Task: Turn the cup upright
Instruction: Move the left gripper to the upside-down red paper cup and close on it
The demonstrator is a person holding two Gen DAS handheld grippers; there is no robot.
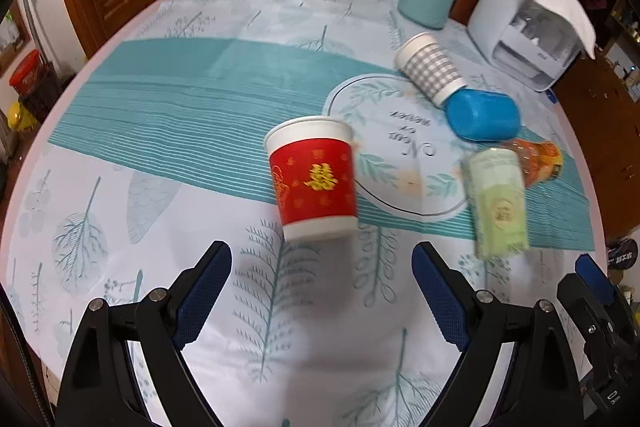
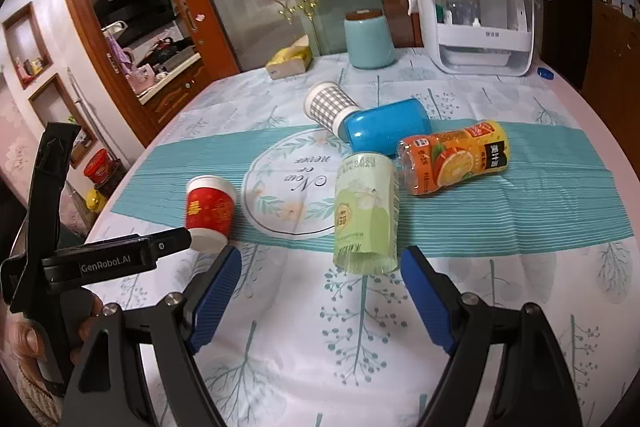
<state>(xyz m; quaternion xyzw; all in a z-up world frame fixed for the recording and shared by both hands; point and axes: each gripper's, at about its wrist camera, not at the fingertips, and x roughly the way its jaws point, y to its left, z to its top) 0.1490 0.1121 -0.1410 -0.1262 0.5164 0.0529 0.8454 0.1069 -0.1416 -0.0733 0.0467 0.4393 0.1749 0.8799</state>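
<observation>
A red paper cup [image 1: 314, 179] with gold characters stands upright on the table, just beyond my open left gripper [image 1: 322, 257]; it also shows in the right wrist view [image 2: 209, 213]. A pale green cup [image 2: 367, 213] lies on its side, mouth toward my open right gripper [image 2: 321, 261], just in front of the fingertips; it shows at the right in the left wrist view [image 1: 498, 203]. A grey checked cup [image 2: 330, 107] and a blue cup [image 2: 387, 127] lie on their sides farther back. Both grippers are empty.
An orange juice bottle [image 2: 454, 157] lies beside the blue cup. At the back stand a teal canister [image 2: 369, 39], a tissue box [image 2: 289, 61] and a white appliance [image 2: 482, 23] under a cloth. The left gripper's body [image 2: 100, 259] is at the right view's left edge.
</observation>
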